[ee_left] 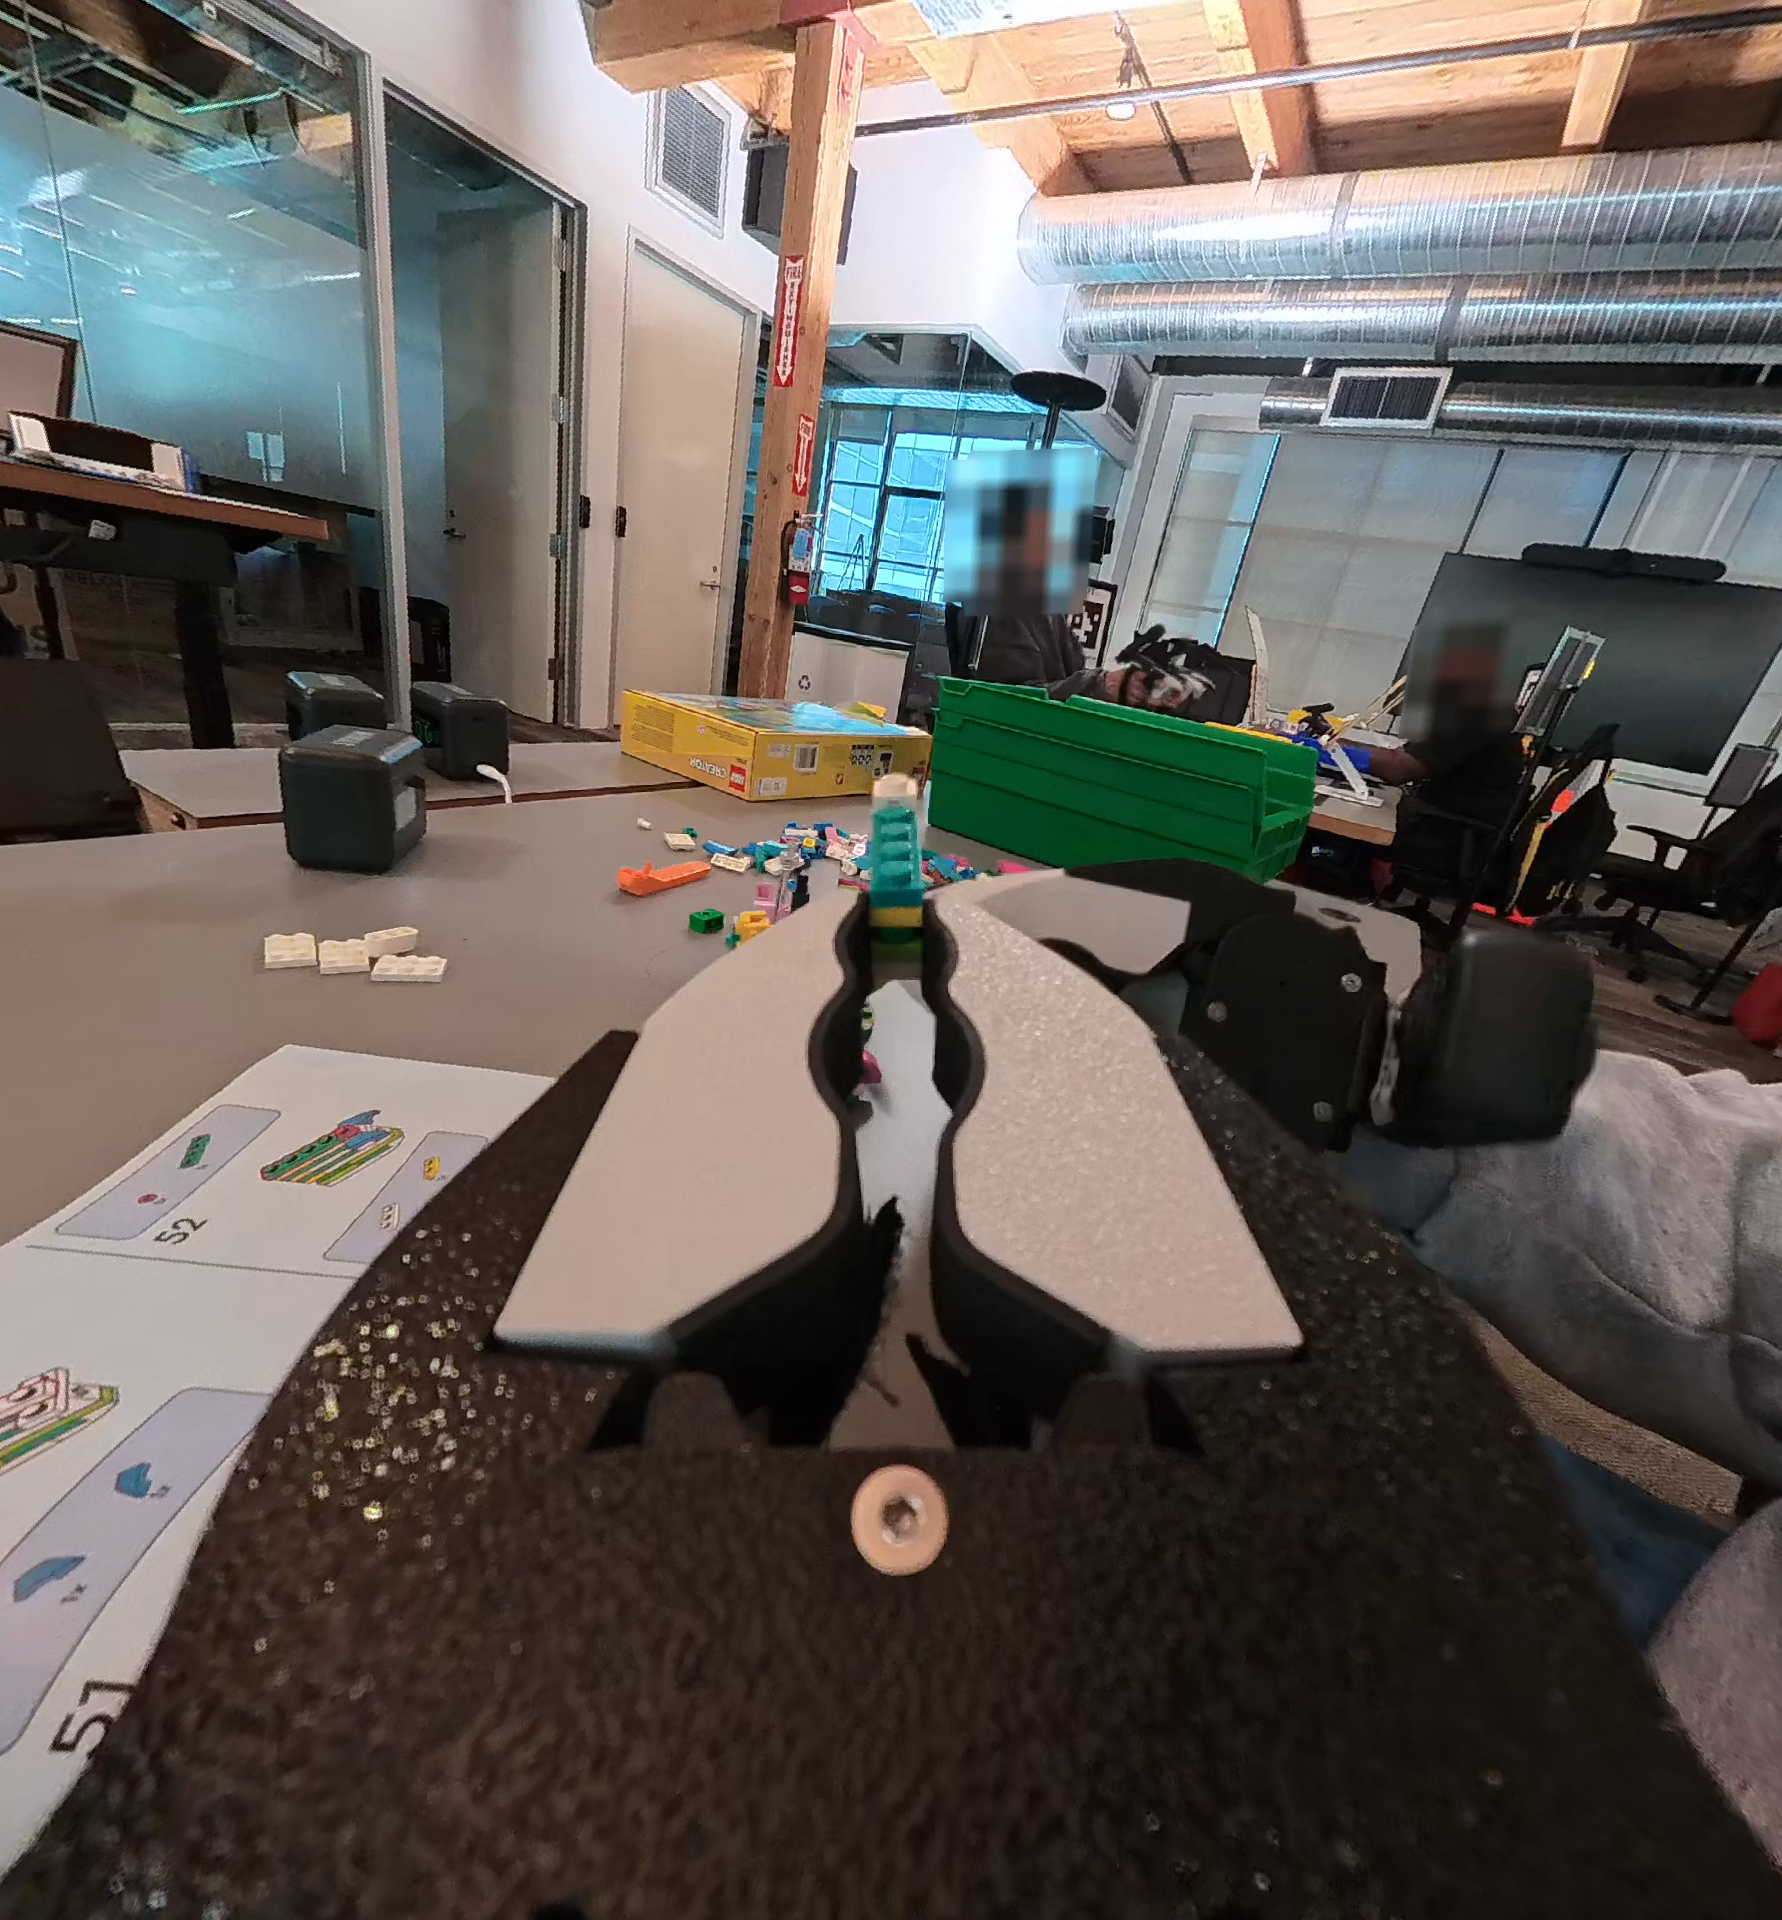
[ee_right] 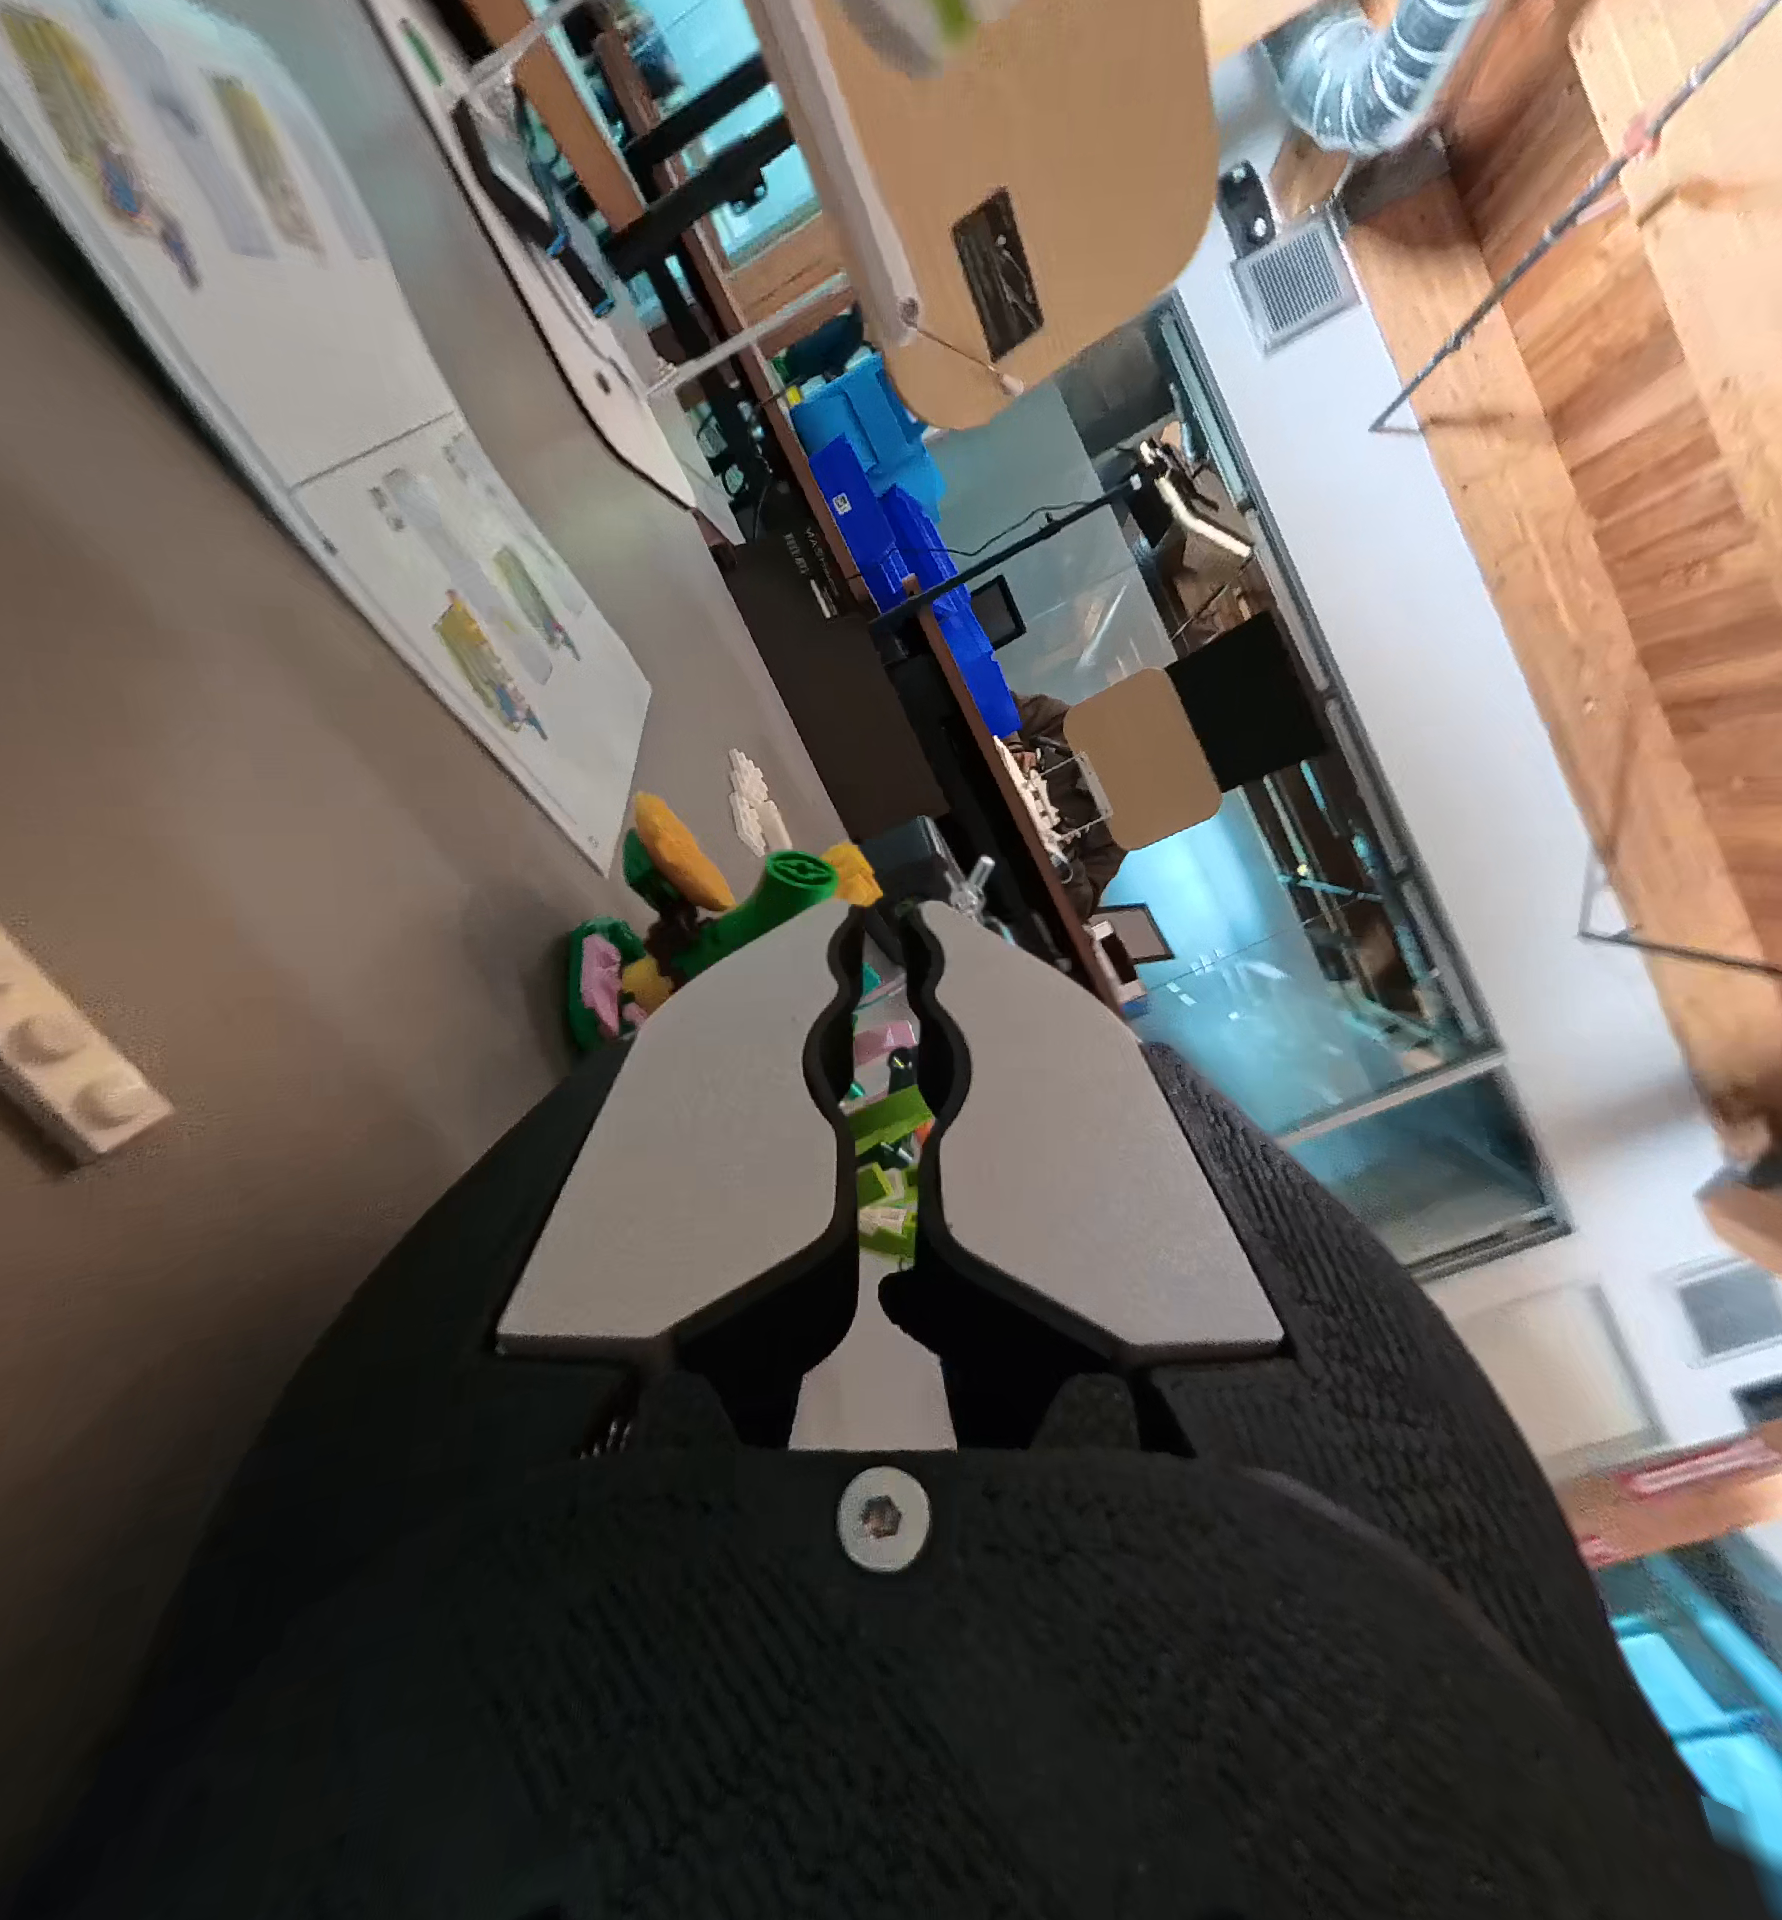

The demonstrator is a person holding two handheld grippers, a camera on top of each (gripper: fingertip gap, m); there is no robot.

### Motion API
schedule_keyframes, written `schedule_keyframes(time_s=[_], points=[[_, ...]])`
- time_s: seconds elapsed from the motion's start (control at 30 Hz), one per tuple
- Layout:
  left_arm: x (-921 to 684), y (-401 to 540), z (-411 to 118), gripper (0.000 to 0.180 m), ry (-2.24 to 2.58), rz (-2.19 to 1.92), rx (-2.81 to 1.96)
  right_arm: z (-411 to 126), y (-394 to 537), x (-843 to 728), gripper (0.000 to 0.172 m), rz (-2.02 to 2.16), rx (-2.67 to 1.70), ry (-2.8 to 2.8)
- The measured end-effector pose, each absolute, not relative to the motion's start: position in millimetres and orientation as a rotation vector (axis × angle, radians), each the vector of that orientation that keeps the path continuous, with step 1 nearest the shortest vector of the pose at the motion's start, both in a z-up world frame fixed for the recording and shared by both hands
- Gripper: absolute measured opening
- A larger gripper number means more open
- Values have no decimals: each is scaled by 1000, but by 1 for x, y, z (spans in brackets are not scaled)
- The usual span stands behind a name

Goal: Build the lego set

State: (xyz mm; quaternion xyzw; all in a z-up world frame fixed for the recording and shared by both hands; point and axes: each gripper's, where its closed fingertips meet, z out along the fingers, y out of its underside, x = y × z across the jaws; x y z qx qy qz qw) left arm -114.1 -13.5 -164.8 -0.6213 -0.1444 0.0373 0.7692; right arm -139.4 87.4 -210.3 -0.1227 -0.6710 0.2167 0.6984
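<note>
In the left wrist view my left gripper (ee_left: 897, 920) is shut on a narrow stack of bricks (ee_left: 892, 852). The stack is green and yellow at the pads, teal above, with a white top, and it stands upright above the grey table (ee_left: 243, 883). The right gripper's black body (ee_left: 1282, 987) comes in from the right, with its grey finger beside the stack. In the right wrist view, which is rolled sideways, my right gripper (ee_right: 882, 925) has its fingertips almost together. I cannot make out whether they pinch anything. A yellow brick (ee_right: 851, 873) and a green cylinder (ee_right: 793, 883) of a flower build (ee_right: 679, 862) lie just past them.
An open instruction booklet (ee_left: 191, 1195) lies at the near left, with white plates (ee_left: 352, 951) beyond it. A pile of loose bricks (ee_left: 793, 842) and an orange tool (ee_left: 658, 878) sit mid-table. Behind are a yellow box (ee_left: 773, 743), green bins (ee_left: 1115, 769) and a dark cube (ee_left: 352, 795). People sit beyond. The gap from one gripper's tips to the other's is roughly 12 cm.
</note>
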Motion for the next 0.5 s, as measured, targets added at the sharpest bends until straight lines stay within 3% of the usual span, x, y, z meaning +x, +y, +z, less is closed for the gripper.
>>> schedule_keyframes(time_s=[0.3, 0.5], points=[[-114, -15, -167, 8, -287, 82, -1374, -233, 54, -103, 4, 867, -315, -2029], [-114, -14, -168, 8, -282, 81, -1383, -233, 41, -88, 5, 897, -298, -2245]])
